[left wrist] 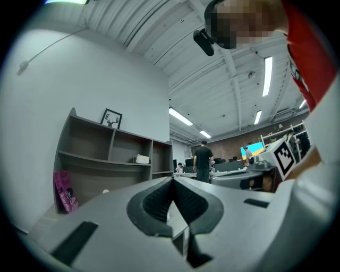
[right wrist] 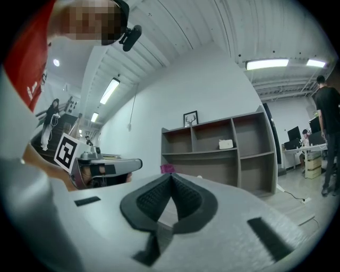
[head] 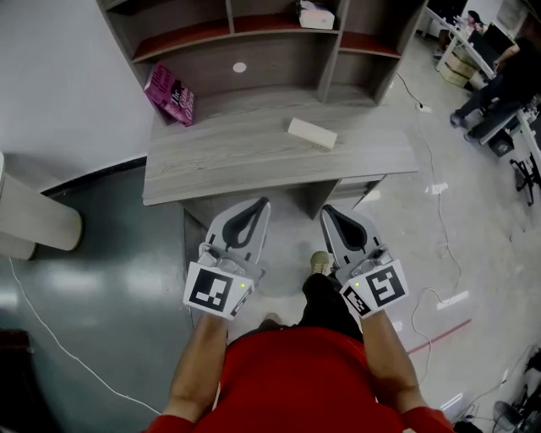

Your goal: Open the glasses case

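Observation:
A pale cream glasses case (head: 311,133) lies shut on the grey wooden desk (head: 220,161), right of its middle. Both grippers hang side by side in front of the desk's near edge, lower than the desktop and well short of the case. My left gripper (head: 263,203) is shut with nothing between its pads; in the left gripper view its tips (left wrist: 172,179) meet. My right gripper (head: 326,211) is also shut and empty, its tips (right wrist: 171,175) together in the right gripper view. Neither gripper view shows the case clearly.
A shelf unit (head: 279,51) rises from the back of the desk. On it are a pink packet (head: 172,93), a small white disc (head: 240,67) and a white box (head: 316,15). A pale cylinder (head: 34,221) stands at the left. Cables (head: 439,194) cross the floor.

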`<move>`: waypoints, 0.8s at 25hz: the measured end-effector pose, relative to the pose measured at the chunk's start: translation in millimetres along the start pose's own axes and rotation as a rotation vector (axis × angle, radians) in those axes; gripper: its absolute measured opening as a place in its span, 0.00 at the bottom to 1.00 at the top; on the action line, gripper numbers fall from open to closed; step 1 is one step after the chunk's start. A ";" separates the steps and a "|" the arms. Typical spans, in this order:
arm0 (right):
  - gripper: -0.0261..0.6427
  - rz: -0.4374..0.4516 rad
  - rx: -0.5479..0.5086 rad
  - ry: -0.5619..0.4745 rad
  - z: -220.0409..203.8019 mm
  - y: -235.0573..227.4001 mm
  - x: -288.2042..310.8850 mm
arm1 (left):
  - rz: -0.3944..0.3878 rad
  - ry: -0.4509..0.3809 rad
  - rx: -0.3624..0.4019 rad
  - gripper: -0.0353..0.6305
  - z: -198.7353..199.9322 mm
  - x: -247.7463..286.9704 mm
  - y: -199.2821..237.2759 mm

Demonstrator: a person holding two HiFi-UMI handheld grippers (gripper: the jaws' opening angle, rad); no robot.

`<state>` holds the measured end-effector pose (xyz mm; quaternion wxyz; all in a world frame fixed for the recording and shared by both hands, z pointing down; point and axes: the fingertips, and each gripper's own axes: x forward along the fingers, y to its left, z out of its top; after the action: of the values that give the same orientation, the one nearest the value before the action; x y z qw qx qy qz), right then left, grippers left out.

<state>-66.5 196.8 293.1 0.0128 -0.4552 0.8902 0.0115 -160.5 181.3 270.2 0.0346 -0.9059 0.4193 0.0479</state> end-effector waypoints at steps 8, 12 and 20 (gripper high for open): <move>0.04 0.014 -0.007 0.031 -22.2 -91.2 52.9 | 0.021 0.072 0.017 0.06 -35.2 91.9 27.4; 0.04 0.041 -0.009 0.067 -37.7 -139.8 82.3 | 0.061 0.089 0.028 0.06 -51.3 143.9 45.5; 0.04 0.112 -0.071 0.196 -84.3 -212.9 127.3 | 0.129 0.153 0.027 0.06 -92.4 229.7 69.1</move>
<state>30.5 -33.7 371.2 -0.0913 -0.4037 0.9103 -0.0009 -60.1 -46.6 333.8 0.0116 -0.8775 0.4788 -0.0248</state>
